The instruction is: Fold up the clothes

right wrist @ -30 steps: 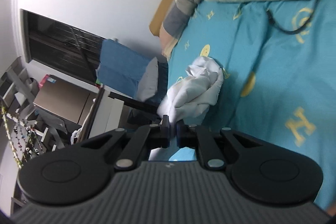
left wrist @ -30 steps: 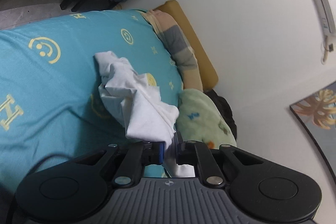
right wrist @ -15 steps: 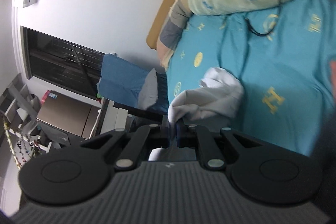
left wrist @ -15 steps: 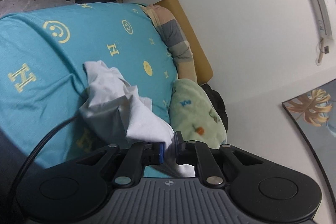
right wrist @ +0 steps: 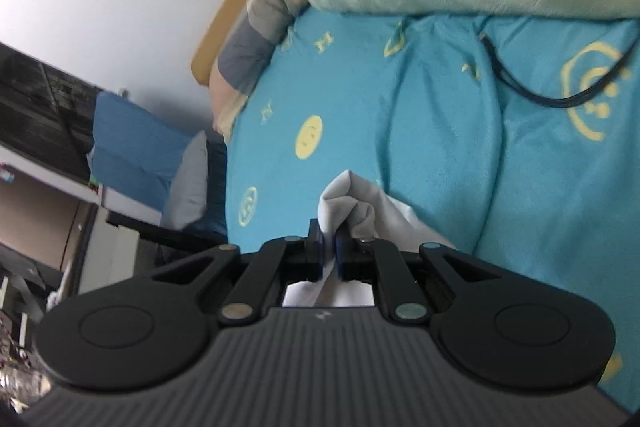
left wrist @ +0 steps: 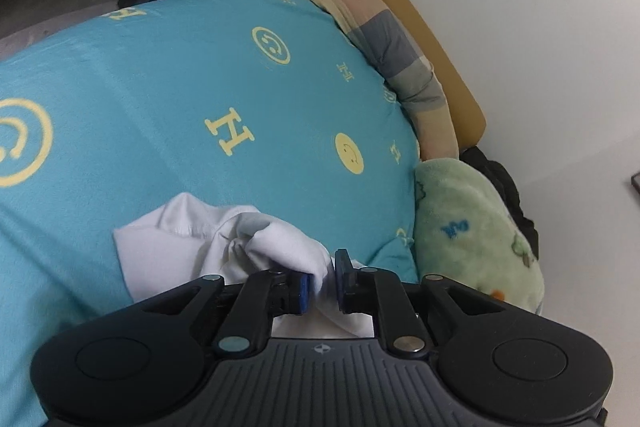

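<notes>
Left wrist view: left hand-held gripper [left wrist: 321, 281] narrowed on a bunch of white garment [left wrist: 192, 247], cloth pinched between the blue pads; garment now low and close to the camera, crumpled on the blue bedsheet [left wrist: 160, 99], no longer stretched out ahead as a long hanging bundle a second ago. More bare sheet ahead than before, with the striped pillow [left wrist: 396, 55] and green blanket [left wrist: 476, 239] at the far edge by the wall. Right wrist view: right hand-held gripper [right wrist: 329, 249] nearly closed on another fold of the same garment [right wrist: 360, 211], only a small peak of cloth showing beyond the fingers where a larger wad hung earlier; black cable [right wrist: 560, 95] lying across the sheet below the blanket, somewhat blurred. Taken together: garment brought down from the air onto the bed, gripped at two points, bunched and not flat. Probably a laying-out for folding; no neat fold visible anywhere.
</notes>
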A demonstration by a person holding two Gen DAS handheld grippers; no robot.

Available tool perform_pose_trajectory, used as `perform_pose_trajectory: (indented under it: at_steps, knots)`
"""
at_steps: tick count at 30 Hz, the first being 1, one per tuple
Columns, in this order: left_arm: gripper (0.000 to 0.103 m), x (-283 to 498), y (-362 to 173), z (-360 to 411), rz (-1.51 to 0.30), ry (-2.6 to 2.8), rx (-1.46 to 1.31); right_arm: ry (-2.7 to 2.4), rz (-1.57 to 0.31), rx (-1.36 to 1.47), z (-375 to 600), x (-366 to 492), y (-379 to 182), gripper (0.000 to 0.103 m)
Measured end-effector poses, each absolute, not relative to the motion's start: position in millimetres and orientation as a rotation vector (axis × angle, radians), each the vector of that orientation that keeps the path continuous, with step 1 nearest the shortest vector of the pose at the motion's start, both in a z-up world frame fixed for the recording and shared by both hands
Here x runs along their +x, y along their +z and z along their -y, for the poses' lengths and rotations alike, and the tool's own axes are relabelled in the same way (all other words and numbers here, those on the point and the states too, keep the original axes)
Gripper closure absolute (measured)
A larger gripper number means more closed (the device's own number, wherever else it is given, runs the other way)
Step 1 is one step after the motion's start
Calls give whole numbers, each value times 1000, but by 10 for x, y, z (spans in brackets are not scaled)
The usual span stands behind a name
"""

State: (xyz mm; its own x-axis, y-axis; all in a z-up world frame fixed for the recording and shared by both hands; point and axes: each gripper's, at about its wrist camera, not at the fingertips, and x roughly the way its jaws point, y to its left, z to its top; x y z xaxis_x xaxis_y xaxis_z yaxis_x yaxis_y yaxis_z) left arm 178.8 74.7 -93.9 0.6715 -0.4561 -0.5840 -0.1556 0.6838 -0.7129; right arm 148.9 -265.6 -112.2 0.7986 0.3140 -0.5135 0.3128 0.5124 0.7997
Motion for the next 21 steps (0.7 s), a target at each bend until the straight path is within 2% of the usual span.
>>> perform_pose_trajectory:
  at_steps: [5,7,8,9,10,11,12,14,19,20,21]
  knots:
    - [85,1849,-1054,-771,-833,-253,-797,67,-720,1064,2721,1570,-1259,92]
    - [73,1806,-1013,-774,-820,-278,-772,94,-737,1067,2746,1592,-1294,89]
    - [60,1784,-976,-757,-815,-286,-746,117,-738,1070,2753,1587,-1289,87]
    - [48,1773,-930,-722,-813,-287,-711,151,-730,1074,2754,1564,-1259,75]
    - [42,1743,-866,-684,-816,-283,-664,192,-719,1088,2754,1535,-1229,65]
    - [30,1688,-792,-649,-814,-278,-613,232,-700,1103,2748,1489,-1189,40]
    - [22,1628,-725,-620,-799,-277,-569,264,-678,1106,2736,1434,-1138,22]
    - [19,1507,-604,-572,-773,-281,-495,311,-640,1092,2712,1329,-1035,21]
    - [19,1333,-581,-566,-767,-241,-432,273,-622,874,2651,1220,-874,21]
    - [19,1339,-612,-554,-773,-222,-408,254,-630,821,2633,1236,-875,24]
    - [19,1357,-649,-536,-779,-207,-387,228,-644,769,2610,1269,-907,33]
